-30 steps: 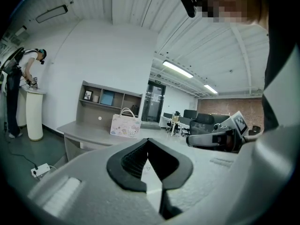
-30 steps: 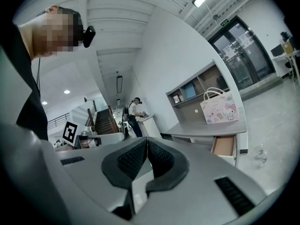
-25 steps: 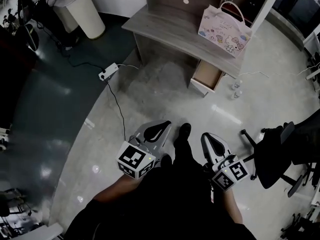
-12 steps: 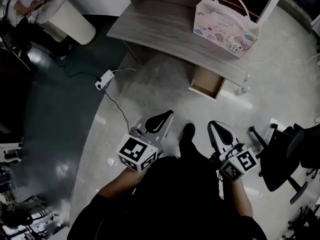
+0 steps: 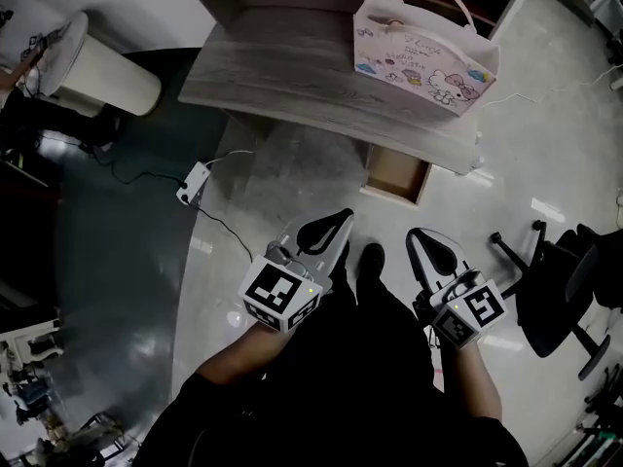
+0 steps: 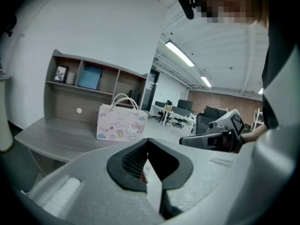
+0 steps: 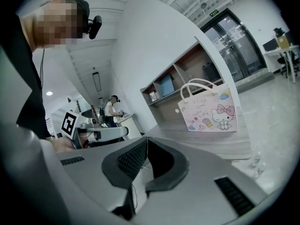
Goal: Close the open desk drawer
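A pale, glossy stone floor [image 5: 545, 178] gives way on the left to a dark, shiny stretch [image 5: 107, 261]. A grey wood bench [image 5: 292, 76] stands against a white wall [image 6: 93, 27], with an open shelf unit [image 6: 61, 107] above it. A black office chair [image 5: 555, 295] stands to the right. Long ceiling lights [image 6: 180, 54] run overhead, and glass doors [image 7: 234, 43] lie beyond.

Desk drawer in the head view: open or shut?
Open. The drawer juts out from under the desk, its light interior visible from above.
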Demonstrator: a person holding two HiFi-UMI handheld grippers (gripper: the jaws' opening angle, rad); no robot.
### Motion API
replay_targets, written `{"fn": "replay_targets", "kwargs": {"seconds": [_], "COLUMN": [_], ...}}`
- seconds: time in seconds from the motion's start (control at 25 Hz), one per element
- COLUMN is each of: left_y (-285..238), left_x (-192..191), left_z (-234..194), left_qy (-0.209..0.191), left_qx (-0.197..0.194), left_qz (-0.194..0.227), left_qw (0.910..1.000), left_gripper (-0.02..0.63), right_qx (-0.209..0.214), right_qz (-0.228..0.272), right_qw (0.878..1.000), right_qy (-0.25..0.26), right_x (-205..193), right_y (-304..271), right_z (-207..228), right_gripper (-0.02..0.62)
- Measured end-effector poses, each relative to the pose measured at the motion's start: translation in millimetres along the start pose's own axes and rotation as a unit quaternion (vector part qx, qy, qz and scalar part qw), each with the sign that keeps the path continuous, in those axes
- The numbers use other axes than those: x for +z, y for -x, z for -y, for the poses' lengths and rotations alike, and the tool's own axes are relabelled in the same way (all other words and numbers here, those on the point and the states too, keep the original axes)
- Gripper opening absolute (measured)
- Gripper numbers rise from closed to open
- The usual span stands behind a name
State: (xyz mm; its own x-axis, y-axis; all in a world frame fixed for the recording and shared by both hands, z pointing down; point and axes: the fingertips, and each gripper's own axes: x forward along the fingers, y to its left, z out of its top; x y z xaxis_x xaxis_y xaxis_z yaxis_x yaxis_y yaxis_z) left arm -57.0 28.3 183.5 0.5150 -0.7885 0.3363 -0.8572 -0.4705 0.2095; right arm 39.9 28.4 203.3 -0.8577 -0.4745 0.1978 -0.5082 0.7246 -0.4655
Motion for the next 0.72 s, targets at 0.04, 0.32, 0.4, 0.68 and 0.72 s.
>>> {"fn": "replay_targets", "kwargs": {"seconds": [0.04,0.32,0.4,0.68,0.72], "left_y": [-6,-41,-54,-108,-116], "left_x": [-2,-32,-44,-102,-113], "left_z": [-5,-51,-63,-72,-71], "left_qy": [-0.001,-0.006,-0.008,0.004,0.006], "left_qx": [-0.012,-0.065,-0.070,-0.089,-0.093], "left_qz": [-0.004,-0.042,-0.054,-0.092,-0.099], "left_qw": [0.9999,0.9970,0.9960,0.9918,0.9907], "left_gripper": [0.006,0.006,0.006,0.006,0.006], "right_qx": [-0.012,-0.088,-0.095,-0.119,-0.122], "right_qz": [-0.002,0.015,0.014,-0.002,-0.003], "right_qw": [1.000,0.996,0.995,0.992,0.992], "right_qy": [-0.003,-0.009,-0.010,-0.039,-0.043], "right_x": [-2,-4,-9,-59,-69], "right_y": [-5,-37,-47,-69,-72], "right_z": [5,32,42,106,116], "right_gripper": [0.014,0.014,0.014,0.014,0.014]}}
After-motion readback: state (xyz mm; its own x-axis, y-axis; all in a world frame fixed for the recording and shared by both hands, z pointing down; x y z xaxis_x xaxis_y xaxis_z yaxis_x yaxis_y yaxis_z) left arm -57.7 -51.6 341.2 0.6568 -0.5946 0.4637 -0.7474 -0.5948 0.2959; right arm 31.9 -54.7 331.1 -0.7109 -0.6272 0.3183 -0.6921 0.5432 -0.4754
